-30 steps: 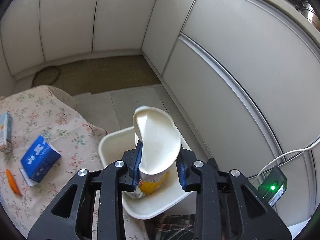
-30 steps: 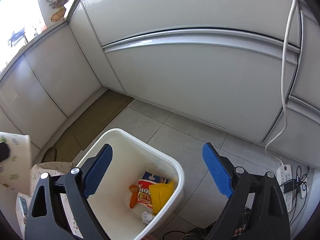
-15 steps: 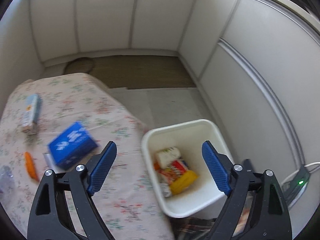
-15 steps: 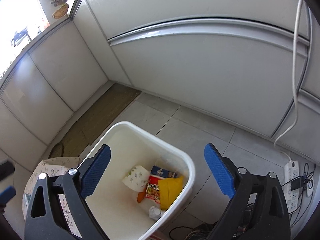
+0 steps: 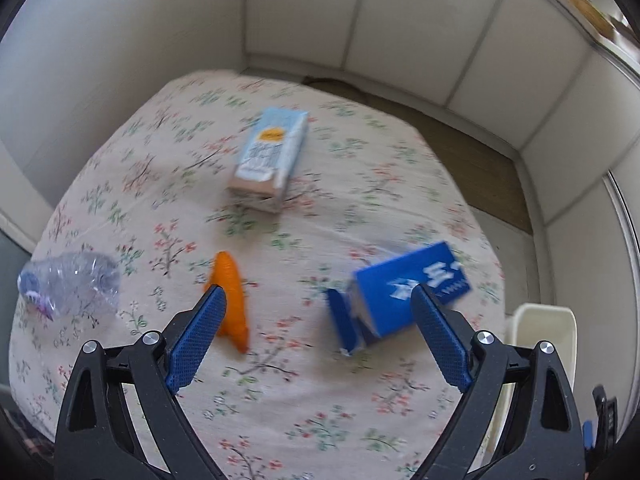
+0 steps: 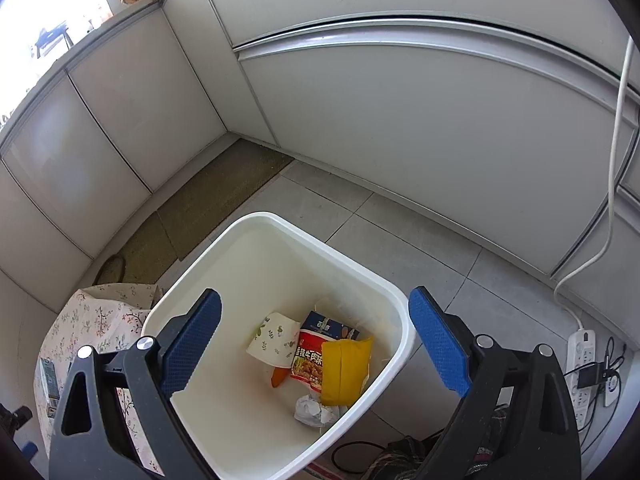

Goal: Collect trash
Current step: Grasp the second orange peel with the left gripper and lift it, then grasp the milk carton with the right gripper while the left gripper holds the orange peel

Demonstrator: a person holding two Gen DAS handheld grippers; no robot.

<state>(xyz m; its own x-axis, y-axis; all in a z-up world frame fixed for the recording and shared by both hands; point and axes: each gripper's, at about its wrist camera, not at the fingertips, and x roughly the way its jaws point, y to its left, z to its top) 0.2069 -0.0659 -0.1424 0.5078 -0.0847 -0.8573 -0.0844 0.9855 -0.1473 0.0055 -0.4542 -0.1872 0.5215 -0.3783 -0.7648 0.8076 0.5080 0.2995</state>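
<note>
Paper cup (image 6: 273, 338) now in bin (image 6: 404, 312); left gripper (image 5: 318, 300) just opened, empty; right gripper (image 6: 315, 312) apart.

We see a matt floral cloth (image 5: 280, 400) over the counter. On it lie a light blue carton (image 5: 270, 160) of printed card, a blue paperboard box (image 5: 404, 292) torn open at its near end, a smooth orange plastic piece (image 5: 232, 300) and a crumpled clear plastic bottle (image 5: 68, 284). The bin (image 6: 360, 276) is smooth, glossy white plastic; inside lie a paper cup (image 6: 272, 340), shiny foil wrappers (image 6: 320, 352) and a crumpled paper wad (image 6: 314, 410). The cabinet doors (image 6: 400, 120) are glossy, the floor tiles (image 6: 400, 240) matt grey, the mat (image 6: 216, 208) coarsely woven. The tool pads (image 6: 436, 340) are textured blue rubber.
</note>
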